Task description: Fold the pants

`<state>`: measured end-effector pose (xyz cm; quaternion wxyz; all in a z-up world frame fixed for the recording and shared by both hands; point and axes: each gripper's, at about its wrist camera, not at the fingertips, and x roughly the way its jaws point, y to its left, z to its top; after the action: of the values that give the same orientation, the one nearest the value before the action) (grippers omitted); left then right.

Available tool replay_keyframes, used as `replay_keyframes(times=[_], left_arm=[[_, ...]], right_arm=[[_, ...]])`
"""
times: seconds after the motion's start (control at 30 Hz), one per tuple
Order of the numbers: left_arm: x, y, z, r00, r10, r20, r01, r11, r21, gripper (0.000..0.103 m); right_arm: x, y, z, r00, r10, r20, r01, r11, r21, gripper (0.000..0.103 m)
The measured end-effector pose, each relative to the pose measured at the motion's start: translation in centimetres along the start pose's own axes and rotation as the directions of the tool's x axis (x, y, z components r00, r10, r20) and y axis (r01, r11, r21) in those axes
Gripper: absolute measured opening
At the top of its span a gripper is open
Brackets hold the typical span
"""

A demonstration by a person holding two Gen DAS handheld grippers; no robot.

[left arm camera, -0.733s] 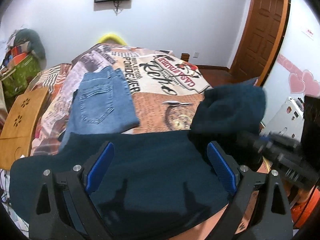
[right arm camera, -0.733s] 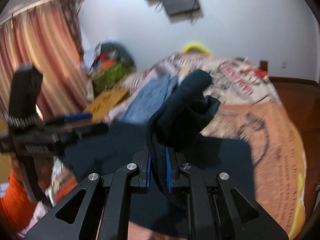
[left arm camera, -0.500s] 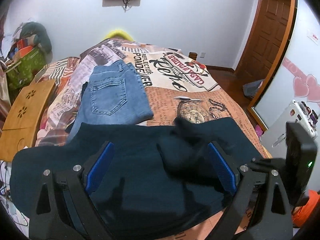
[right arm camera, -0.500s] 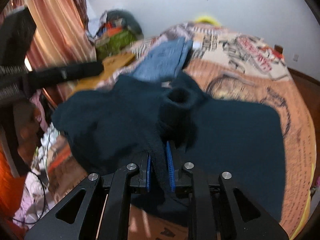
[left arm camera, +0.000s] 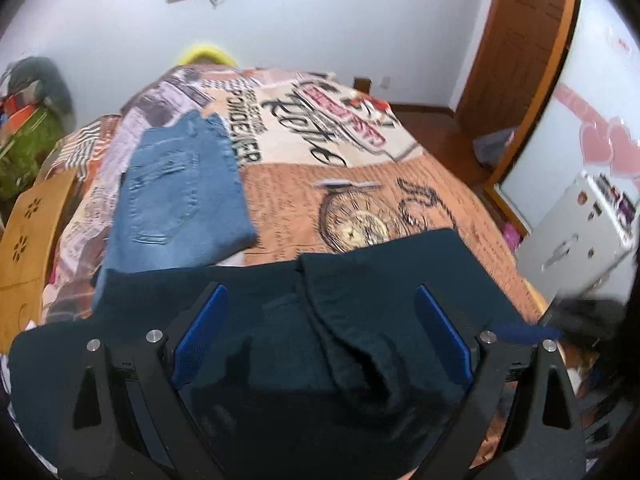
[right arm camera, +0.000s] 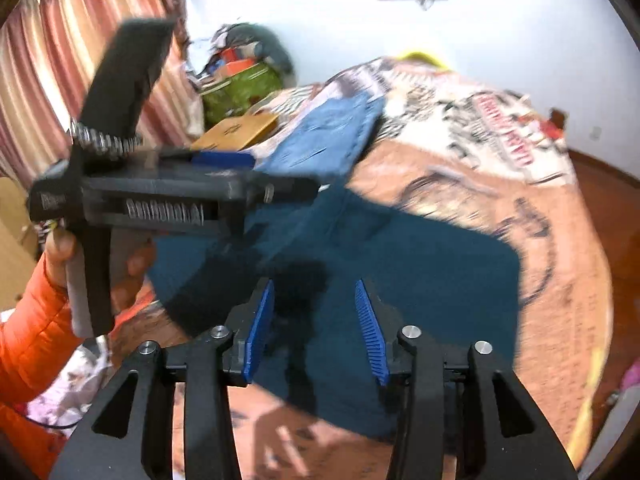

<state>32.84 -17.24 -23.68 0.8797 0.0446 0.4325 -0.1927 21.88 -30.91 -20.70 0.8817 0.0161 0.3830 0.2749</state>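
Blue-padded, the right gripper (right arm camera: 316,328) has just been opening its jaws; nothing lies between them. The left gripper (left arm camera: 320,336) hangs wide apart, empty. Beneath both, the dark teal pants (left arm camera: 380,280) lie spread on the printed bedspread (left arm camera: 360,184), one fold ridged up, beside folded blue jeans (left arm camera: 176,200).

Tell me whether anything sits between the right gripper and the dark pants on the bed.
Nothing visible does. The right gripper has just been opening, its jaws apart with nothing pinched, directly above the dark pants. The folded blue jeans lie farther back on the bed; the left gripper is off to the side.
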Motion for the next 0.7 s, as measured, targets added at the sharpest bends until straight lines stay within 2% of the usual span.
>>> replay_keyframes(times=[0.1, 0.2, 0.3, 0.4, 0.47, 0.7], left_arm=[[2.1, -0.9, -0.8, 0.998, 0.044, -0.051, -0.041, 0.998, 0.051, 0.095], [3.5, -0.7, -2.6, 0.991, 0.089, -0.101, -0.081, 0.993, 0.081, 0.095], [3.8, 0.2, -4.5, 0.984, 0.122, -0.13, -0.11, 0.99, 0.091, 0.095], [3.4, 1.6, -6.2, 0.987, 0.062, -0.147, -0.058, 0.998, 0.035, 0.095], [3.0, 2.0, -7.0, 0.989, 0.039, -0.144, -0.038, 0.999, 0.013, 0.096], [2.0, 1.8, -8.1, 0.992, 0.051, -0.112, -0.052, 0.999, -0.002, 0.096]], right_arm=[[0.0, -2.2, 0.2, 0.997, -0.075, 0.014, 0.075, 0.997, 0.03, 0.048], [1.2, -4.2, -0.2, 0.991, -0.128, -0.023, 0.13, 0.987, 0.09, 0.048], [3.2, -5.5, -1.9, 0.988, -0.119, -0.094, 0.131, 0.981, 0.143, 0.048], [4.2, -4.7, -3.6, 0.983, -0.118, -0.138, 0.135, 0.983, 0.121, 0.047], [3.7, -4.5, -4.0, 0.985, -0.124, -0.123, 0.139, 0.983, 0.117, 0.047], [2.0, -4.8, -5.6, 0.988, -0.103, -0.114, 0.12, 0.981, 0.153, 0.047]])
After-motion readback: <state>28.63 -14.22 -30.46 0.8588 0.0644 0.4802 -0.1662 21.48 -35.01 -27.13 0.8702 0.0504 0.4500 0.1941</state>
